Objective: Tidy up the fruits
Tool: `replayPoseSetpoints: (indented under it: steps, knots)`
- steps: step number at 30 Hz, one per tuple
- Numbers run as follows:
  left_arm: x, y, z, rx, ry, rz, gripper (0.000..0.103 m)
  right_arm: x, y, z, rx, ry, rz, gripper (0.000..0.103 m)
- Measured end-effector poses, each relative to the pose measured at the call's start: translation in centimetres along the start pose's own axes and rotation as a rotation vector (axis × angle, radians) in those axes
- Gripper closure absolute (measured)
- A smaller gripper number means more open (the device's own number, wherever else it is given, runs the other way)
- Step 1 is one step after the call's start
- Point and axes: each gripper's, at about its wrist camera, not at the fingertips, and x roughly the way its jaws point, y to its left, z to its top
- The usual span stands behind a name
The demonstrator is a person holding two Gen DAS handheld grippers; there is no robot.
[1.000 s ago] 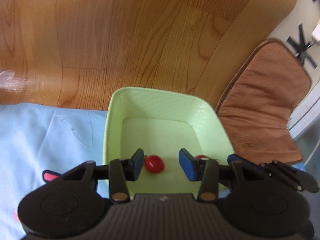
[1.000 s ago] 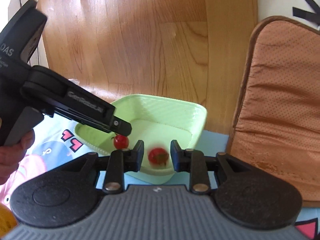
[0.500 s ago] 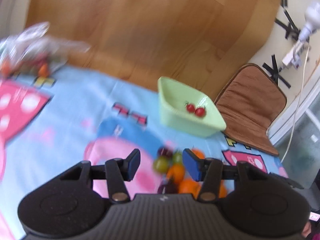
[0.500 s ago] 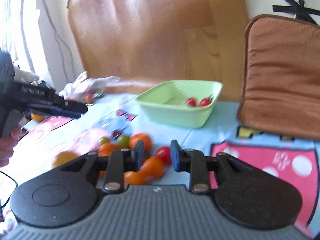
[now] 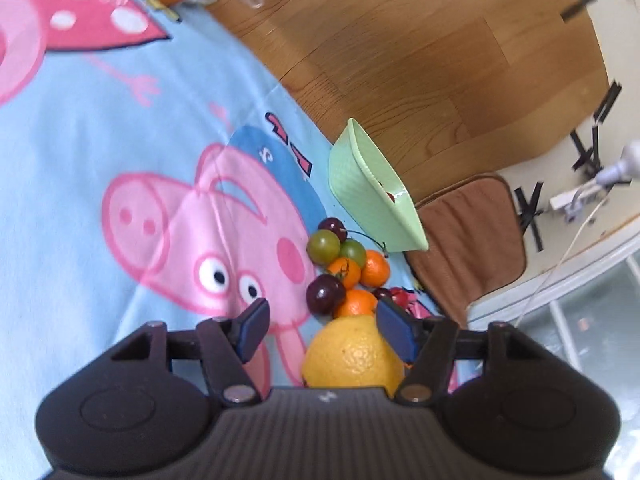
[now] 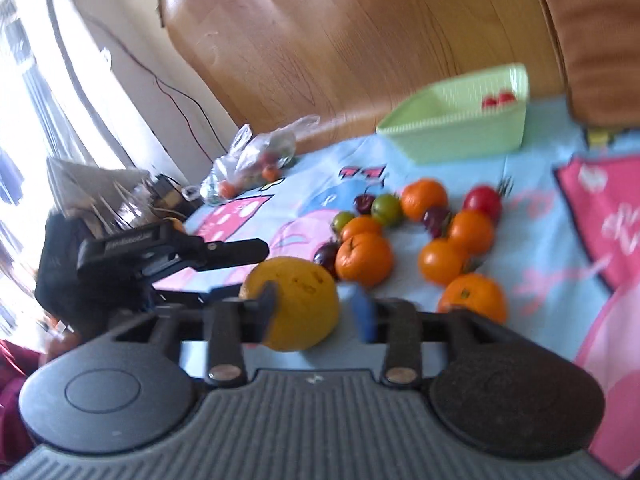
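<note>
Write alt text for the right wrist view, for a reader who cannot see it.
The right claw hangs open around a large yellow citrus fruit on a blue cartoon blanket. Behind it lie small oranges, green tomatoes, dark cherries and a red tomato. Farther back is a light green basket holding two red fruits; the left claw reaches in from the left.

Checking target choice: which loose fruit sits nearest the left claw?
The big yellow citrus, between the open left claw's fingers. It is far larger than the oranges and cherries beyond.
</note>
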Motion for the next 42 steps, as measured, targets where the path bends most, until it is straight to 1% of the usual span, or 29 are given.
replayPoseSetpoints:
  steps: [3,6,9,13,14,16,18,20,21,22,25,28,31,33,36,40,42]
  knots:
    - [-0.2,0.0,-0.3,0.003,0.001,0.006,0.042,0.4,0.2,-0.5,0.039,0.028,0.024,0.044]
    - [-0.2,-0.4,-0.7,0.020,0.002,-0.011,0.042,1.7,1.0,-1.0,0.056,0.084,0.055,0.045]
    - [-0.1,-0.6,-0.5,0.043,-0.007,-0.006,0.040,3.1,2.6,-1.3,-0.024,0.085,-0.013,0.046]
    - [-0.8,-0.2,0.2,0.049,-0.026,0.003,0.039,5.0,3.8,-1.0,-0.083,0.101,-0.033,0.047]
    - [-1.1,-0.1,0.2,0.054,-0.040,0.025,0.034,5.5,4.2,-1.0,-0.092,0.109,-0.025,0.049]
    - [-1.6,0.2,0.6,0.074,-0.066,0.078,0.034,6.6,5.2,-0.9,-0.108,0.117,-0.003,0.052]
    - [-1.5,1.1,1.4,0.042,-0.062,0.082,0.034,7.8,6.4,-0.6,-0.140,0.104,-0.001,0.052]
    - [-1.1,1.2,2.2,0.058,-0.066,0.088,0.035,8.8,7.0,0.1,-0.155,0.067,-0.016,0.054]
    - [-0.8,1.1,2.5,0.073,-0.071,0.102,0.036,9.3,6.9,0.4,-0.161,0.067,-0.028,0.054]
    - [-0.4,0.8,2.7,0.087,-0.072,0.114,0.036,10.0,6.7,0.7,-0.153,0.084,-0.039,0.058]
    - [0.2,0.2,2.9,0.119,-0.076,0.135,0.036,11.1,5.8,0.9,-0.132,0.110,-0.078,0.059]
    - [0.7,-0.4,2.6,0.153,-0.081,0.160,0.036,10.9,6.1,1.0,-0.136,0.109,-0.093,0.059]
    - [0.7,-0.9,2.4,0.172,-0.086,0.185,0.036,9.6,7.2,0.9,-0.198,0.065,-0.107,0.058]
    - [0.3,-1.2,2.2,0.176,-0.091,0.180,0.035,8.8,7.4,0.8,-0.211,0.047,-0.113,0.058]
    - [-1.2,-1.4,1.8,0.185,-0.106,0.157,0.033,7.2,7.5,0.7,-0.219,0.020,-0.119,0.058]
    - [-4.3,-1.0,0.1,0.206,-0.137,0.137,0.033,4.5,7.4,-0.3,-0.227,-0.023,-0.118,0.058]
    - [-5.4,-0.8,-0.9,0.229,-0.154,0.150,0.032,3.4,7.3,-1.4,-0.250,-0.032,-0.125,0.058]
